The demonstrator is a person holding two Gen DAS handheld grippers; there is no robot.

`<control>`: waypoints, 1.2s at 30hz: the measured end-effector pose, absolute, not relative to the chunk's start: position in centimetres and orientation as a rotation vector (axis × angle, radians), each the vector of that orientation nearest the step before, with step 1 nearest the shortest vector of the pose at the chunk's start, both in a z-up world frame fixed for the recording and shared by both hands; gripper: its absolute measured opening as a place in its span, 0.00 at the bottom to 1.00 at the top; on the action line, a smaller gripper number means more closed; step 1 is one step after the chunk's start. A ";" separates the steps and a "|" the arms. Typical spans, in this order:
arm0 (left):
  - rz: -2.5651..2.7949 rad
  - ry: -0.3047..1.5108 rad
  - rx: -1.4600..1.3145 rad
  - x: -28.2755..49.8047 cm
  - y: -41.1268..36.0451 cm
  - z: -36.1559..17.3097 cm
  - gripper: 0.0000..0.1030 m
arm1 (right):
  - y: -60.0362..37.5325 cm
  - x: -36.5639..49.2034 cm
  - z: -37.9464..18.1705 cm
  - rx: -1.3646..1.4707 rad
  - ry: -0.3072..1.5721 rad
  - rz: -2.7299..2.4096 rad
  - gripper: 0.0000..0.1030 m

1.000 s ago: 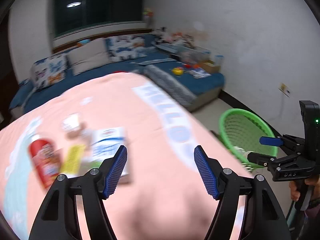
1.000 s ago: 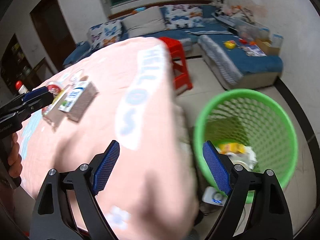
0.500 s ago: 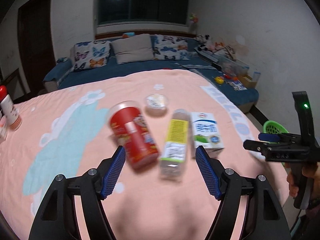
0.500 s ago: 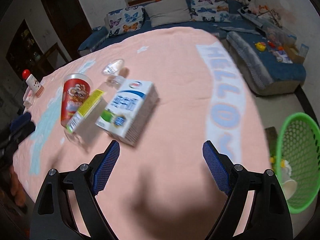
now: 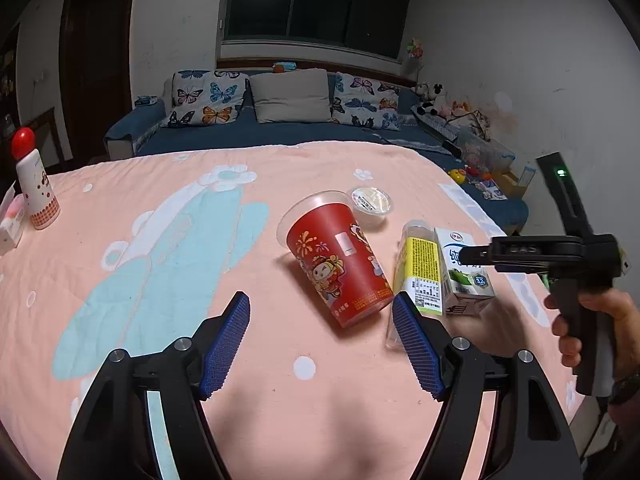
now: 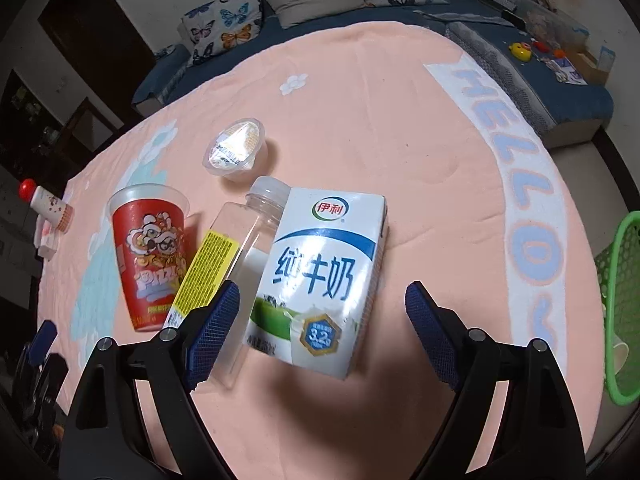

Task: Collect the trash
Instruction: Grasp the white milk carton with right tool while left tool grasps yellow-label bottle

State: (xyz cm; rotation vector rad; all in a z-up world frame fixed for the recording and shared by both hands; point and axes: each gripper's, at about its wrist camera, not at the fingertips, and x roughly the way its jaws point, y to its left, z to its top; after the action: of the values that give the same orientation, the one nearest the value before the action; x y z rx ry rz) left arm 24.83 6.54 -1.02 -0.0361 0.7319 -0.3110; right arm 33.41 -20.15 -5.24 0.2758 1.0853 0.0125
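Note:
On the pink cloth-covered table (image 5: pixel 160 248) lie a red paper cup (image 5: pixel 340 264) on its side, a clear plastic bottle (image 5: pixel 418 276) with a yellow label, a white milk carton (image 5: pixel 464 272) and a small sealed pudding cup (image 5: pixel 370 204). My left gripper (image 5: pixel 320 344) is open and empty, just short of the red cup. My right gripper (image 6: pixel 320 336) is open and empty, close over the milk carton (image 6: pixel 320 280), with the bottle (image 6: pixel 228 264), red cup (image 6: pixel 150 252) and pudding cup (image 6: pixel 236 148) to its left. The green mesh trash basket (image 6: pixel 620 304) stands off the table's right edge.
A white bottle with a red cap (image 5: pixel 34 188) stands at the table's far left edge. A blue sofa with butterfly cushions (image 5: pixel 280 120) runs behind the table. My right gripper's body and the hand holding it (image 5: pixel 576 280) show at the right of the left wrist view.
Both grippers swung from the basket side back over the table. The right one moved in close to the milk carton, the left one toward the red cup. Both stayed open.

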 end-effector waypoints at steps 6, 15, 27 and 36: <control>-0.314 0.723 -0.041 24.9 7.5 -1.0 0.69 | -19.1 34.7 -6.2 0.252 1.119 -0.035 0.81; -0.318 0.738 -0.070 25.4 8.1 -1.4 0.69 | -19.7 36.3 -8.2 0.264 1.176 -0.107 0.77; -0.396 0.771 -0.024 27.3 3.5 -0.9 0.69 | -21.4 33.9 -7.4 0.253 1.152 -0.020 0.66; -0.479 0.820 0.119 30.0 -4.1 -1.3 0.67 | -25.0 29.8 -5.2 0.304 1.090 0.043 0.66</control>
State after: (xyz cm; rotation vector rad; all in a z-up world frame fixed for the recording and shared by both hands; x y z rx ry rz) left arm 30.04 -4.12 -1.25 0.1186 0.8195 -0.4788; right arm 29.83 -24.98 -5.22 0.3039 1.0900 0.0434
